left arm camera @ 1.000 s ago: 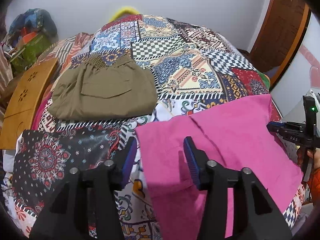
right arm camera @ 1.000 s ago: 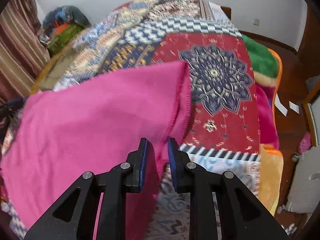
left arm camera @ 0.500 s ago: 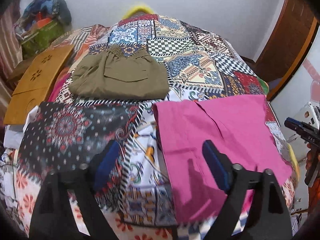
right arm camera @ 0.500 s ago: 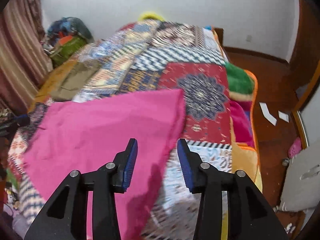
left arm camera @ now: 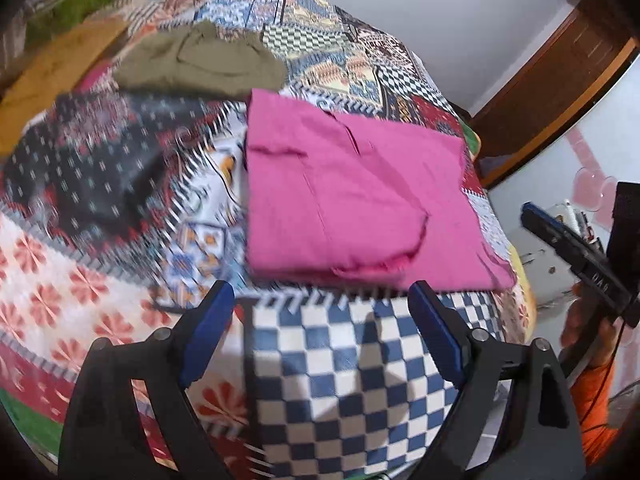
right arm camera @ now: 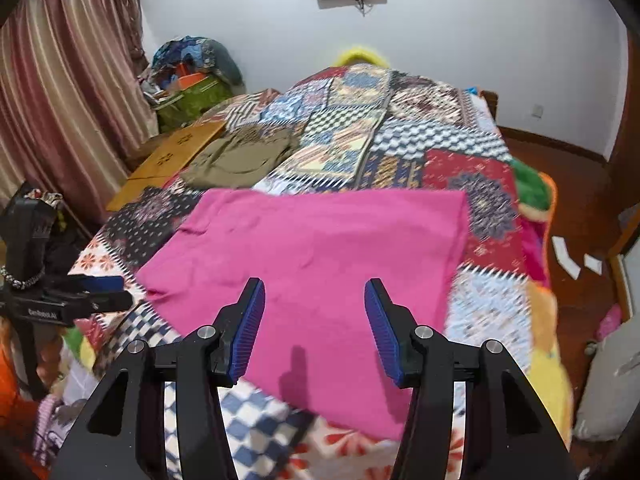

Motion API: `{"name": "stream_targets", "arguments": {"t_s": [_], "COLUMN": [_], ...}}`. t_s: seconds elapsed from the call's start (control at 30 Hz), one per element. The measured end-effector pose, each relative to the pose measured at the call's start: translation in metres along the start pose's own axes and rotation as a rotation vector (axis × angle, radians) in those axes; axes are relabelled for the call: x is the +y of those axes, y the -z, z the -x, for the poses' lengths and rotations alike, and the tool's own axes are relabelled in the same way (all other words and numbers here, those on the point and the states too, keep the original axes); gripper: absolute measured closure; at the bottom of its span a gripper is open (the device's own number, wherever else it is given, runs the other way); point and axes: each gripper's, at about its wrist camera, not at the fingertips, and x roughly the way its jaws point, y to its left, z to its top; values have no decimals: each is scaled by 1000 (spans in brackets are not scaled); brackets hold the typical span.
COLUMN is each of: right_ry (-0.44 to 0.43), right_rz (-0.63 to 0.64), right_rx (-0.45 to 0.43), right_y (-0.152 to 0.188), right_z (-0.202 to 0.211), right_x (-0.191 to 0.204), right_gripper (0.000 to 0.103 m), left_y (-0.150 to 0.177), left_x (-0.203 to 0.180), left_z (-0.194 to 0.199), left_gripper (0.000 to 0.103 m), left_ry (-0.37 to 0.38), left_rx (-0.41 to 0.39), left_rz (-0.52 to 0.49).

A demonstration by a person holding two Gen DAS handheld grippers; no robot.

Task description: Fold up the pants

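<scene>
The pink pants (left arm camera: 352, 204) lie folded flat on the patchwork bedspread (left arm camera: 344, 368); they also show in the right wrist view (right arm camera: 320, 264). My left gripper (left arm camera: 320, 336) is open and empty, held back from the pants' near edge over blue-and-white checks. My right gripper (right arm camera: 314, 328) is open and empty, above the near part of the pants. Each gripper shows at the edge of the other's view: the right gripper (left arm camera: 576, 252) and the left gripper (right arm camera: 80, 300).
Folded olive pants (left arm camera: 200, 64) lie farther back on the bed, also in the right wrist view (right arm camera: 240, 156). A wooden board (right arm camera: 168, 160) lies at the bed's left edge by a curtain (right arm camera: 60, 100). The floor (right arm camera: 580, 208) is to the right.
The right gripper opened and let go of the pink pants' edge. Both grippers pulled back toward the bed's near edge with jaws opening wider. The pants now lie flat.
</scene>
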Motion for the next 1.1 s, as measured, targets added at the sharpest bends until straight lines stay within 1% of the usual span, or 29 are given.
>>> {"name": "stream_targets", "arguments": {"t_s": [0.07,0.17,0.3,0.33,0.43,0.47,0.63,0.77,0.83,0.87,0.93,0.97,1.0,1.1], "right_ry": [4,16,33,24,12,10,19,16,13,12,13,13,13,14], "right_rz": [16,32,26,17,-22,-28,-10,-4,-7,-8,-10,-13,-14,-15], "right_rx": [30,88,144,140,132,131,121,118,119,119,118,118,118,119], "right_y": [7,17,31,33,35,36,40,41,41,41,41,41,41,41], "right_z": [-11,-29,-46,-45,-44,-43,-43,-42,-43,-43,-44,-44,-44,-43], "right_x": [6,9,3,0,-8,-8,-3,-2,-3,-4,-4,-4,-5,-6], "right_gripper": [55,55,55,55,48,48,46,46,46,46,46,46,46,46], "left_y": [4,4,2,1,-3,-7,-18,-25,-27,-29,-30,-31,-32,-33], "left_x": [-2,-2,-2,-3,-4,-2,5,12,17,18,20,20,22,23], "left_z": [-5,-14,-25,-27,-31,-34,-36,-43,-46,-48,-50,-52,-53,-54], "left_gripper": [14,14,14,14,14,14,14,14,16,20,30,38,44,53], "left_ry": [13,58,117,121,130,152,197,212,217,213,183,166,150,126], "left_rx": [10,24,60,59,49,45,24,10,5,-4,-10,-12,-16,-27], "left_rz": [19,58,96,100,106,126,194,256,283,291,294,293,287,275]}}
